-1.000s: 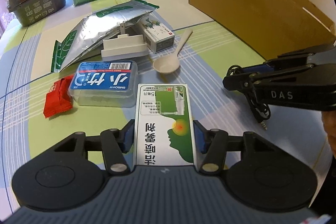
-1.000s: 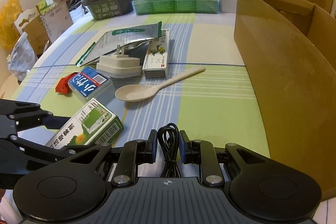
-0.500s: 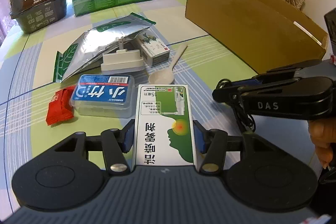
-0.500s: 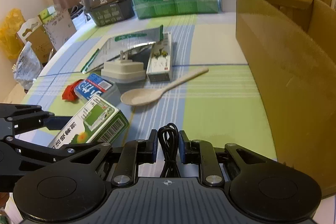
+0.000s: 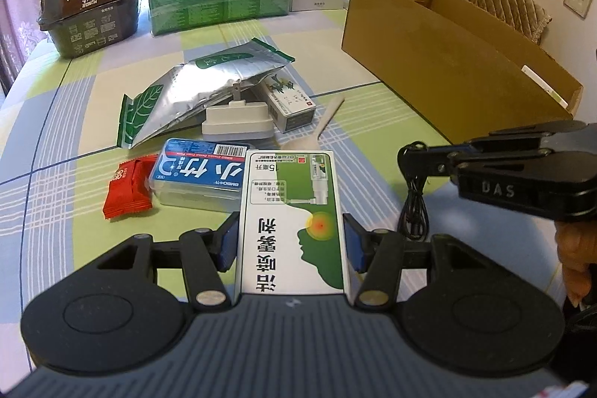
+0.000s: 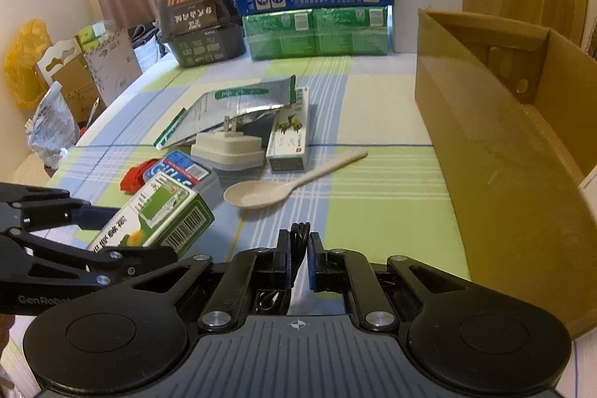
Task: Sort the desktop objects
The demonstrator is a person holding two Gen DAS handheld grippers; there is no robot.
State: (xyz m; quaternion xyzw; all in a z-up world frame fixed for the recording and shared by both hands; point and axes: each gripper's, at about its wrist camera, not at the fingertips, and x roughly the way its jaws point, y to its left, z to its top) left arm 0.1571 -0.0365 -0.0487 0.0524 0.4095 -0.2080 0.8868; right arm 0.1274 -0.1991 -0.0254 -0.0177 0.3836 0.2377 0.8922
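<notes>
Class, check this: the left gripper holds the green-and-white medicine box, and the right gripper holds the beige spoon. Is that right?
Not quite. The left gripper does hold the green-and-white medicine box, but the right gripper holds a coiled black cable; the beige spoon lies on the table, as the right wrist view shows.

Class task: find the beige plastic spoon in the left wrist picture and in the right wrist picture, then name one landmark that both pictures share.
Left wrist view: only the spoon handle shows, centre, its bowl hidden behind the green and white box in the left claw.
Right wrist view: the spoon lies in full at centre, above the right claw.
Shared landmark: white plug adapter.
</notes>
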